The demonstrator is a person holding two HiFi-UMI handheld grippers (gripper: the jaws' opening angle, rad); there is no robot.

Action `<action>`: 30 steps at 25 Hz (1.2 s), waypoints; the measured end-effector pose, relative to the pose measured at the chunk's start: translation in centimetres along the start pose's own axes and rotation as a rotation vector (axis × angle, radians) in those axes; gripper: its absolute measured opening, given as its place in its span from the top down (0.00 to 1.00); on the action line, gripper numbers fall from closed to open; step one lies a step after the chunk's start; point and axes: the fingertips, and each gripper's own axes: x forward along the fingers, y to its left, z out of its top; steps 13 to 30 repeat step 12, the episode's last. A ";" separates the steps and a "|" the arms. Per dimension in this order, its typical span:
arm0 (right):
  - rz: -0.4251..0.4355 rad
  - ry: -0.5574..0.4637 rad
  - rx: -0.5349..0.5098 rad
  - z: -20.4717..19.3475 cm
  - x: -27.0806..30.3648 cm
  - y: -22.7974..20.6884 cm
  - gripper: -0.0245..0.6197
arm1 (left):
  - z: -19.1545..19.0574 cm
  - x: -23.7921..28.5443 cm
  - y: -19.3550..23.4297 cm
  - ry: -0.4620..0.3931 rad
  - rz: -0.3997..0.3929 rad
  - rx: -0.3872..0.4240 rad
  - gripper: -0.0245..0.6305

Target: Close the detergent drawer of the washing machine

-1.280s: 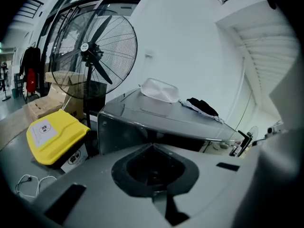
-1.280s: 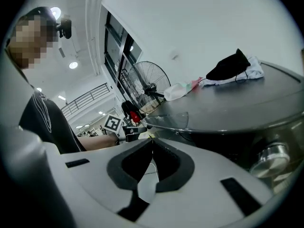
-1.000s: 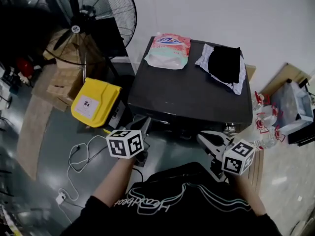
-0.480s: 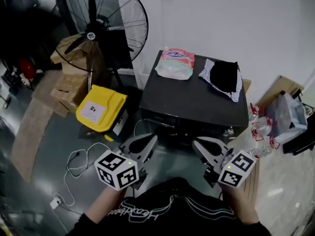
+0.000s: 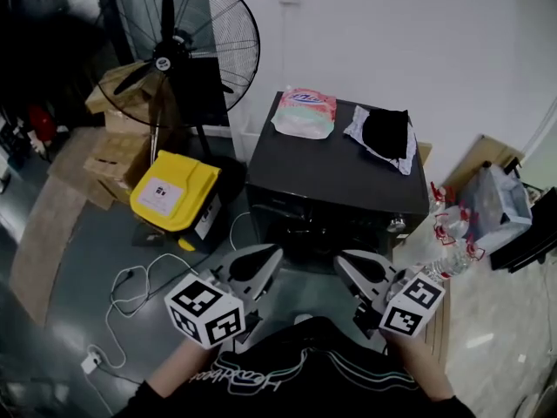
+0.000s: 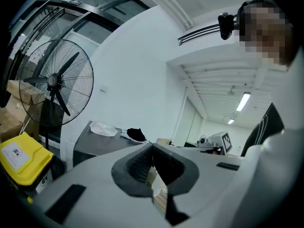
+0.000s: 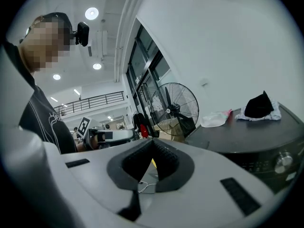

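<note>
The left gripper [image 5: 265, 258] is pinched closed with nothing in it, and the right gripper [image 5: 346, 262] is pinched closed and empty too. The person holds them side by side, a little apart, low and out from the front of the black washing machine [image 5: 335, 181], and both point at it. Neither one touches it. A strip of floor [image 5: 87, 242] lies between the tips and the machine's front edge. The detergent drawer is somewhere on that dark front, but I cannot pick it out or tell if it is in or out. A round knob [image 7: 283, 159] sits near the front's right end. The machine's back is by the white wall [image 5: 418, 33]. On its top, a pink and white bag [image 5: 303, 111] lies at the back left corner and a black cloth [image 5: 385, 131] at the back right corner. The rest of the top is bare up to the front edge. Left of the machine stand a big fan [image 5: 174, 55], a yellow box [image 5: 172, 190] and cardboard boxes [image 5: 111, 151]. A white wire [image 5: 130, 281] curls on the floor near the left gripper. Bottles [image 5: 451, 244] crowd the right front corner.
</note>
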 end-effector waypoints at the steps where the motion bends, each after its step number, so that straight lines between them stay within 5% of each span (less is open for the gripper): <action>1: -0.004 0.001 0.001 -0.2 -0.2 0.3 0.92 | -0.2 -0.2 -0.3 -0.001 -0.008 0.000 0.93; 30: -0.038 0.013 0.009 -2.4 -0.5 2.1 0.92 | -1.1 -2.3 -1.2 -0.006 -0.049 0.031 0.93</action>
